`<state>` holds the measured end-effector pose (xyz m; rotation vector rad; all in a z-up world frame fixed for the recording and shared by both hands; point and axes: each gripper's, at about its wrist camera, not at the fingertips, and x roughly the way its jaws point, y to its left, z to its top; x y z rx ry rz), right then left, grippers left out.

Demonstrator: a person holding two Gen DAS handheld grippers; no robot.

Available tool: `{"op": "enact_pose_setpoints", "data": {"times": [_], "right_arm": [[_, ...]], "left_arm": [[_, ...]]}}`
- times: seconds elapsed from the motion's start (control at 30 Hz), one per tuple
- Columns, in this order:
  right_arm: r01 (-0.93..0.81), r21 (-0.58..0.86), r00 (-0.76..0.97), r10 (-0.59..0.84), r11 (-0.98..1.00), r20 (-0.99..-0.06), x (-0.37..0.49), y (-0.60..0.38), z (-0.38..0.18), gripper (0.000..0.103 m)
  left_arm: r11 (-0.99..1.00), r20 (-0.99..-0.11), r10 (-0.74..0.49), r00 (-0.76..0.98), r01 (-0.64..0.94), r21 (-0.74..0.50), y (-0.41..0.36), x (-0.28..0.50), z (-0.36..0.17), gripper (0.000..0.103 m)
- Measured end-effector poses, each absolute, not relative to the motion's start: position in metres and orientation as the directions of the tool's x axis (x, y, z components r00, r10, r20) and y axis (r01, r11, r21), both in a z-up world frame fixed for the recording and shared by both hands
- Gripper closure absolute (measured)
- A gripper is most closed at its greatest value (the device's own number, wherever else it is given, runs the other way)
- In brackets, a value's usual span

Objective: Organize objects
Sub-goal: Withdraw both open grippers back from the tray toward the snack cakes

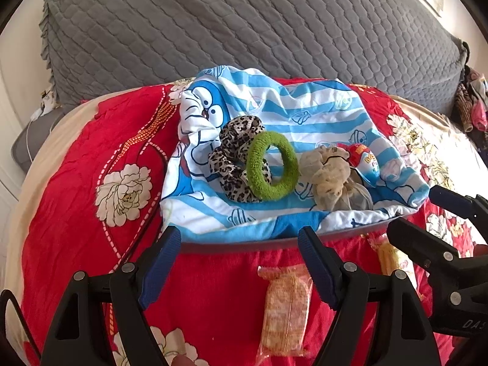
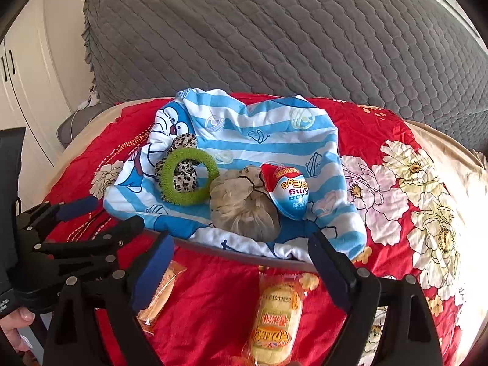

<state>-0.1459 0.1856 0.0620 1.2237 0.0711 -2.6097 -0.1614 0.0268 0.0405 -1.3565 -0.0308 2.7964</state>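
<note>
The left gripper (image 1: 239, 244) has its blue-padded jaws standing wide apart with nothing between them, hovering above the red flowered bedspread (image 1: 76, 183). Below its gap lies a wrapped snack cake (image 1: 285, 308) in clear and orange packaging, flat on the bedspread and untouched by either finger. The right gripper (image 2: 244, 253) is likewise spread open and empty; no earlier view shows its motion. Beneath it lies a second wrapped snack cake (image 2: 276, 320), yellow with red lettering, also free of the pads. In the right wrist view the first cake sits just left of that one, partly behind the left-hand pad.

Just beyond both pairs of fingertips runs the dark rim of a tray (image 2: 231, 254), lined with a blue-and-white striped cartoon cloth (image 2: 259, 128). On the cloth, from left to right, sit a leopard-print scrunchie (image 1: 235, 140), a green fuzzy hair ring (image 1: 273, 167) leaning over it, a beige gauzy scrunchie (image 2: 244, 207) touching the ring, and a red, white and blue chocolate egg (image 2: 288, 190) against the beige one.

Behind the tray rises a grey quilted headboard cover (image 1: 244, 24). A person's fingers (image 2: 18, 320) show at the lower left of the right wrist view.
</note>
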Motion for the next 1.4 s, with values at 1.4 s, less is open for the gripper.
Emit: {"op": "enact_pose_setpoints", "data": {"times": [1.4], "right_arm": [[0.238,0.104,-0.645,-0.237,-0.966,-0.726,-0.063,0.194,0.104,0.002]], "left_arm": [[-0.998,-0.758,0.033,-0.652,-0.057,0.005,0.034,-0.078,0.081,0.017]]}}
